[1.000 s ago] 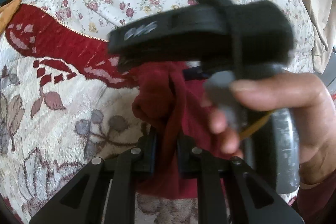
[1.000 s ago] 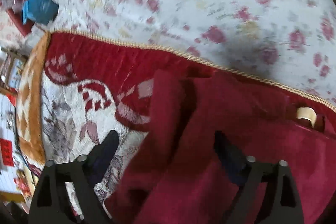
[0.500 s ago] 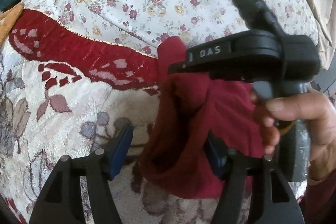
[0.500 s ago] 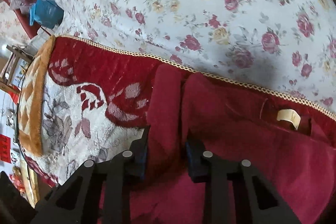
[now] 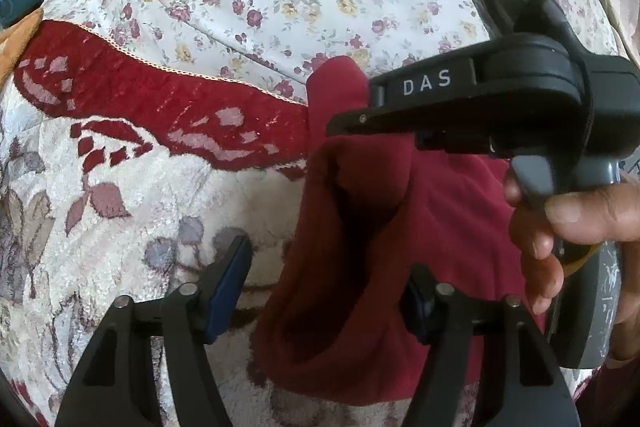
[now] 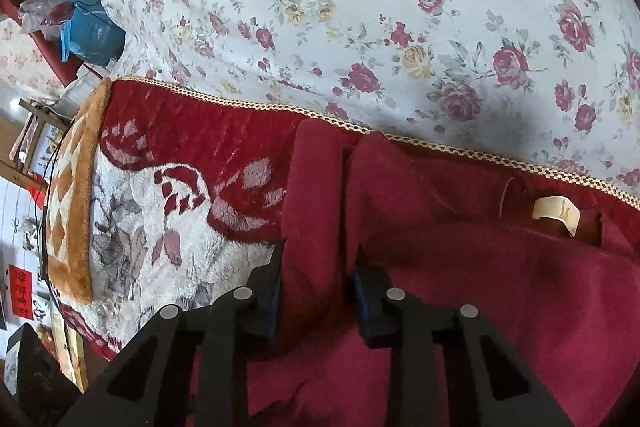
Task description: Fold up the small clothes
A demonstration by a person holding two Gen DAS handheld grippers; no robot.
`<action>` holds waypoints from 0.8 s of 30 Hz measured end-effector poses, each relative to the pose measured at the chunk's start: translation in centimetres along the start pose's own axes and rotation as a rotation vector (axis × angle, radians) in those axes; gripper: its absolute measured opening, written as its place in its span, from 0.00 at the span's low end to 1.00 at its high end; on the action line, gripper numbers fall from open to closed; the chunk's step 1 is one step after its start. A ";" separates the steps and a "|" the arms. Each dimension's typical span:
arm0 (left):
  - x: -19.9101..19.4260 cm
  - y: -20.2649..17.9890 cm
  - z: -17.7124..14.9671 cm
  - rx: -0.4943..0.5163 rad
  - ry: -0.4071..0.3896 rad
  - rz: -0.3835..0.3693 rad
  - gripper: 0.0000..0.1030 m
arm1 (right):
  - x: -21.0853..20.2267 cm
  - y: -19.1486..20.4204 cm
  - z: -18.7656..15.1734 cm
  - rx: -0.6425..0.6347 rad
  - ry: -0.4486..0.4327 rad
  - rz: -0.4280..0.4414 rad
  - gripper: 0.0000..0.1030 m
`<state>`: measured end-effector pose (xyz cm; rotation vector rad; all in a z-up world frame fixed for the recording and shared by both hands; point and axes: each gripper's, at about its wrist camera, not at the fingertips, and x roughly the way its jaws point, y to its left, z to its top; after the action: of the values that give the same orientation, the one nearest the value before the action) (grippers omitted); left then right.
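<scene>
A small dark red fleece garment (image 5: 360, 267) lies bunched on the patterned blanket (image 5: 120, 227). My left gripper (image 5: 328, 287) is open, its blue-padded fingers spread either side of a hanging fold of the garment. My right gripper (image 6: 316, 291) is shut on a raised fold of the same garment (image 6: 460, 267), near its edge. A cream label (image 6: 556, 215) shows at the garment's neck. The right gripper's black body (image 5: 500, 99), held by a hand, crosses the left wrist view above the cloth.
A white sheet with red and yellow roses (image 6: 400, 7) covers the bed beyond the blanket's gold-trimmed red border (image 6: 200, 123). Blue and red bags (image 6: 84, 31) and furniture sit off the bed's left edge in the right wrist view.
My left gripper, shut on the garment a second ago, has opened and let the fold go. My right gripper, open a second ago, has closed on a fold of the garment.
</scene>
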<state>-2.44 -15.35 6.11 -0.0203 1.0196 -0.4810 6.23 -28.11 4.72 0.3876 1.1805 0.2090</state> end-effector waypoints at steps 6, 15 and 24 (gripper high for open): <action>0.3 -0.6 0.1 0.026 0.002 -0.016 0.33 | -0.1 -0.1 -0.4 0.001 0.000 -0.011 0.30; -0.9 -1.1 0.1 -0.013 -0.014 -0.080 0.15 | -2.3 -0.5 -1.1 0.002 -0.044 0.008 0.27; -3.9 -5.9 -0.1 0.007 -0.046 -0.110 0.14 | -8.7 -2.6 -2.1 -0.002 -0.115 0.029 0.25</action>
<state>-6.38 -19.04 10.68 -0.0810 0.9752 -0.5822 0.91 -33.25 10.40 0.4105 1.0620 0.2103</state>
